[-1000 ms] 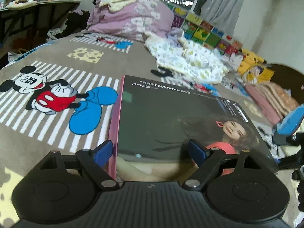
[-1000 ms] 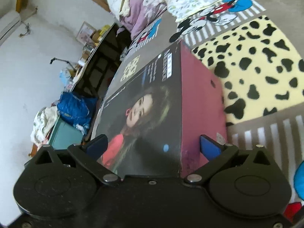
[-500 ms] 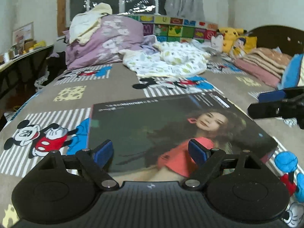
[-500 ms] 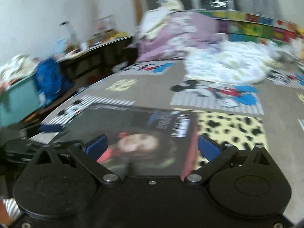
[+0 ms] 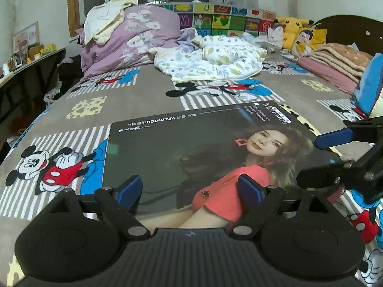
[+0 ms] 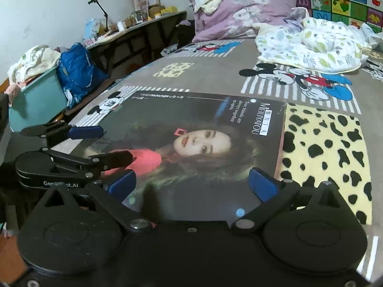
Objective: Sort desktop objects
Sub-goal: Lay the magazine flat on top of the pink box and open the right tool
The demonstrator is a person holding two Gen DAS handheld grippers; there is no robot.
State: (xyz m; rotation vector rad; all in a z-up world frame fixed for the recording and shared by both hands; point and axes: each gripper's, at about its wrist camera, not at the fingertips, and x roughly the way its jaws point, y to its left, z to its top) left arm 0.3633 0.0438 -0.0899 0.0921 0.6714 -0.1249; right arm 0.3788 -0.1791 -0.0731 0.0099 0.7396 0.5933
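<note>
A large flat dark box point(image 5: 186, 148) with a printed woman in a coral top lies flat on the Mickey Mouse bedspread point(image 5: 134, 95). It also shows in the right wrist view point(image 6: 191, 143). My left gripper point(image 5: 191, 190) is open, its blue pads over the box's near edge, holding nothing. My right gripper point(image 6: 191, 184) is open over the box's other near edge. Each gripper shows in the other's view: the right one point(image 5: 335, 153) at the box's right side, the left one point(image 6: 91, 143) at its left side.
A purple duvet pile point(image 5: 129, 38) and a leaf-print blanket point(image 5: 213, 59) lie further back on the bed. Plush toys point(image 5: 296, 31) and folded blankets point(image 5: 335, 64) sit at the back right. A desk point(image 6: 134, 31), a teal bin point(image 6: 36, 98) and a blue bag point(image 6: 76, 71) stand left of the bed.
Both views swung from tilted to level. The box went from raised on edge to lying flat on the bedspread. Both grippers stay open.
</note>
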